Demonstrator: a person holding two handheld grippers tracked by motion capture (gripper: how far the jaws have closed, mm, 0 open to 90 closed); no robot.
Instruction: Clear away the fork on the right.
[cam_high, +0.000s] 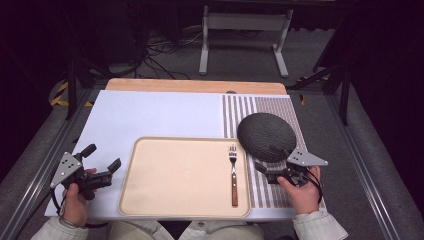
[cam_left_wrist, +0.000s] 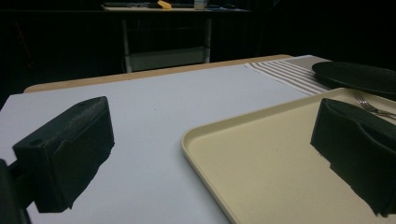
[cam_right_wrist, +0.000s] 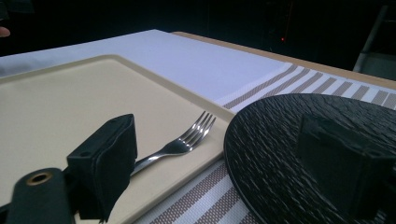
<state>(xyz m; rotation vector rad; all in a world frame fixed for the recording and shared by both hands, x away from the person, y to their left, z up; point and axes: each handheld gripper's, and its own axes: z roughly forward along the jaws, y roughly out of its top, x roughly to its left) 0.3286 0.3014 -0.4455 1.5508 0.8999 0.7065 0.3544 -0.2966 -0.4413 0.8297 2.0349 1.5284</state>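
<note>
Plate (cam_high: 266, 135), black, textured, likely stiff, heavy and breakable, sits on striped mat (cam_high: 260, 187) just beside tray (cam_high: 175, 210); right gripper (cam_high: 270, 165), jaws open, straddles its near rim, best hold; left gripper (cam_high: 107, 171) open, empty.

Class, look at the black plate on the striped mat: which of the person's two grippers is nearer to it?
Right. The right gripper sits at the black plate's near edge, jaws open. The left gripper is far off, beyond the tray's other side.
</note>
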